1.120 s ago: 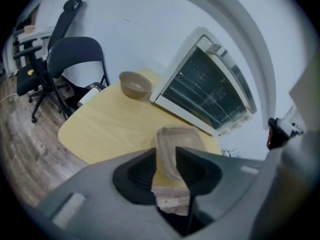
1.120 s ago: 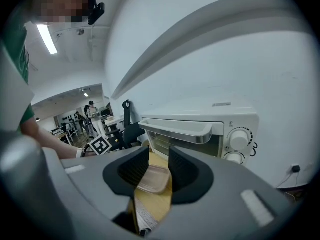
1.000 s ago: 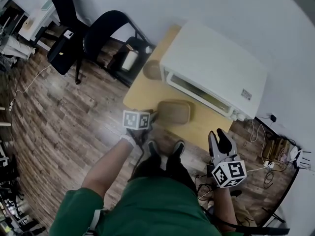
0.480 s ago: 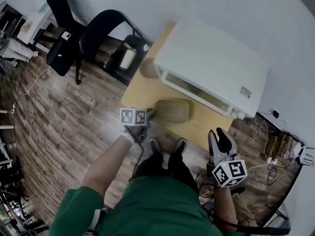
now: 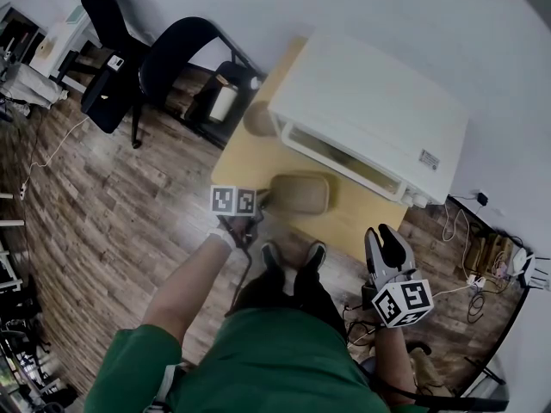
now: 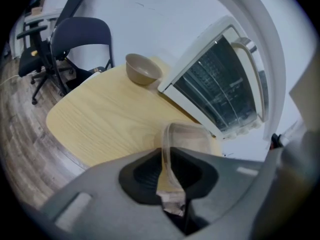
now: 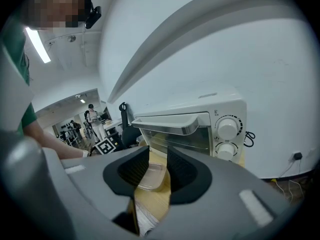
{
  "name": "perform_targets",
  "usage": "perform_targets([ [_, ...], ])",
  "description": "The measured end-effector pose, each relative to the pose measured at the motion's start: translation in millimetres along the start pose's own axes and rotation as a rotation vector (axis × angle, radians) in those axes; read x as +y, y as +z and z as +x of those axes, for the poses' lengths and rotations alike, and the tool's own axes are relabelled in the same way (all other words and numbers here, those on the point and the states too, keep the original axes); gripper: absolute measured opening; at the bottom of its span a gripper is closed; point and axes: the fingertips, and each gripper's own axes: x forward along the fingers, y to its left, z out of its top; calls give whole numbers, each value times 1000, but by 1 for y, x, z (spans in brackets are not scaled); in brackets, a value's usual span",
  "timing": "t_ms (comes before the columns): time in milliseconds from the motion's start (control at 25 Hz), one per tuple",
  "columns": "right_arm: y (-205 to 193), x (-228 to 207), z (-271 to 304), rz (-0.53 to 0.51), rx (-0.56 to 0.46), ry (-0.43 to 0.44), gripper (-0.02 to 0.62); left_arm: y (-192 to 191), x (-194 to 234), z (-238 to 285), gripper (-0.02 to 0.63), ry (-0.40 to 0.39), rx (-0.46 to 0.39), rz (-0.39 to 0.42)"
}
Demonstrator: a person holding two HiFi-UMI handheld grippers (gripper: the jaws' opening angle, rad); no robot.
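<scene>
Clear tray (image 6: pixel 192 134) still in left claw (image 6: pixel 168 157), slightly farther left.

The tray (image 6: pixel 189 136) is formed of smooth, translucent plastic. The table (image 6: pixel 100 119) is finished in pale, matt wood grain. The oven (image 7: pixel 195 107) is cased in glossy white sheet, with a glass door (image 6: pixel 215 94) and a bright metal handle (image 7: pixel 172 127). The left gripper (image 6: pixel 167 161) is moulded in matt grey plastic.

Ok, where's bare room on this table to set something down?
Bare wood lies between the tan round bowl and the shallow beige plastic tray, toward the light wooden table's rounded corner. Crowded between the tray and the white toaster oven.
</scene>
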Motion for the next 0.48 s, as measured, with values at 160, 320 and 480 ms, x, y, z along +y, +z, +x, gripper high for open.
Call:
perform_targets([
  [160, -1, 1, -2, -5, -3, 4, 109, 0, -1, -2, 46, -14, -15, -35],
  [320, -1, 0, -3, -6, -9, 6, 109, 2, -2, -5, 45, -7, -28, -31],
  [480, 0, 4, -4, 2, -8, 9, 109, 3, -4, -9, 46, 7, -42, -19],
])
